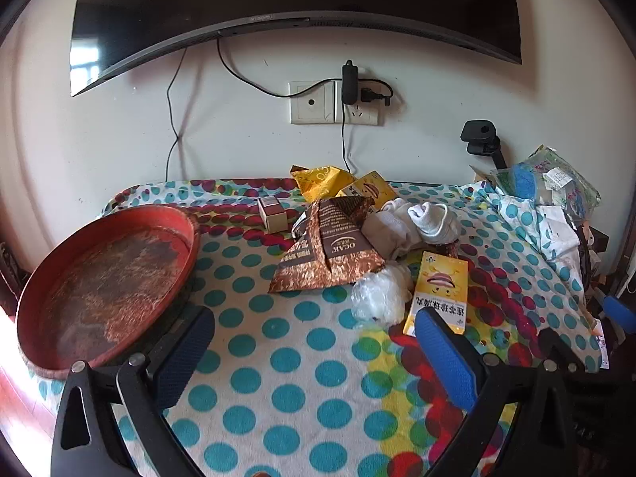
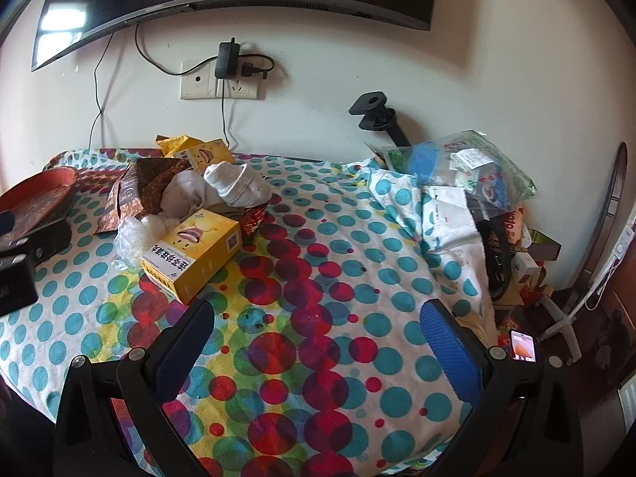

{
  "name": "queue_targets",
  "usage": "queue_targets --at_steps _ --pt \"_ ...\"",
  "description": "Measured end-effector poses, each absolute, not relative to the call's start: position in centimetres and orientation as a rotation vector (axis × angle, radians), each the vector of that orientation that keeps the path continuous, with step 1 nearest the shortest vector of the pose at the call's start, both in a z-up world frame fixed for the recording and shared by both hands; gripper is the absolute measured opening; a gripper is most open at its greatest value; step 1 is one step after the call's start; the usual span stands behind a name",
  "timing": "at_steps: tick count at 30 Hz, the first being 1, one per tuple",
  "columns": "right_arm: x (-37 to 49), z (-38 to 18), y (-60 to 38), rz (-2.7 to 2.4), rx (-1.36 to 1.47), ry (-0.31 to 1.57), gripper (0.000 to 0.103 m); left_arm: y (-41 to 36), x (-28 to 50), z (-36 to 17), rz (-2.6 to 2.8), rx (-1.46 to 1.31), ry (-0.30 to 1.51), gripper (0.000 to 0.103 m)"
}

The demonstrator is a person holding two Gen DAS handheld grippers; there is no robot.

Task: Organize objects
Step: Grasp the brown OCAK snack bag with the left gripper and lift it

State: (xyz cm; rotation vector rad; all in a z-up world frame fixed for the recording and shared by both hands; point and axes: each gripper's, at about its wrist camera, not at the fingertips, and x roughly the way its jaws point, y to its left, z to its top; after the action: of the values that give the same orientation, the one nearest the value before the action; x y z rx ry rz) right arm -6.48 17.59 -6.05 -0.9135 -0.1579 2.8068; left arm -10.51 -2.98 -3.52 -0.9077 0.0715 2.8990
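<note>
A pile of objects lies on a table with a polka-dot cloth (image 1: 278, 357). In it are a brown snack bag (image 1: 330, 254), white socks (image 1: 413, 224), a crumpled clear plastic bag (image 1: 377, 296), a yellow box (image 1: 439, 290), a second yellow box (image 1: 369, 190), a yellow packet (image 1: 318, 179) and a small beige box (image 1: 272, 212). A round red tray (image 1: 107, 282) sits at the left. My left gripper (image 1: 314, 351) is open and empty above the cloth, in front of the pile. My right gripper (image 2: 318, 344) is open and empty; the yellow box (image 2: 190, 254) lies to its upper left.
A heap of plastic bags and packets (image 2: 457, 175) sits at the table's right edge, with more clutter and a phone (image 2: 522, 346) below it. A wall socket with plugged cables (image 1: 338, 99) and a TV (image 1: 278, 0) are on the far wall. A black clamp mount (image 2: 377, 113) stands at the back.
</note>
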Motion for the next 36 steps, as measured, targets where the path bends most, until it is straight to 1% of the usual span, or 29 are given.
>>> queue_targets --at_steps 7,15,18,21,25,27,36 --pt "-8.2 -7.3 15.8 2.849 -0.948 -0.197 0.103 -2.0 -18.8 -3.8 2.829 -0.989 0.12 0.103" --pt "-9.6 -7.3 15.6 2.861 -0.976 -0.167 0.103 -1.9 -25.6 -5.2 2.756 -1.11 0.063 0.103" --pt "-10.1 -7.7 15.4 2.855 -1.004 -0.164 0.103 -1.6 -26.8 -6.2 2.736 -1.153 0.047 0.103" --pt "-10.4 -7.9 15.1 2.847 -1.018 -0.2 0.103 -1.6 -27.7 -7.0 2.723 -1.175 0.039 0.103" --pt "-10.8 -8.1 14.8 2.837 -1.037 -0.231 0.103 -2.2 -28.6 -7.5 2.716 -1.195 -0.042 0.103" --pt "-10.8 -8.3 14.7 2.827 -1.043 -0.243 0.103 -2.4 -28.9 -7.6 2.709 -1.205 -0.055 0.103" --pt "-10.3 -8.2 14.1 2.819 -1.047 -0.274 0.103 -3.6 -28.5 -8.5 2.675 -1.243 -0.1 0.103"
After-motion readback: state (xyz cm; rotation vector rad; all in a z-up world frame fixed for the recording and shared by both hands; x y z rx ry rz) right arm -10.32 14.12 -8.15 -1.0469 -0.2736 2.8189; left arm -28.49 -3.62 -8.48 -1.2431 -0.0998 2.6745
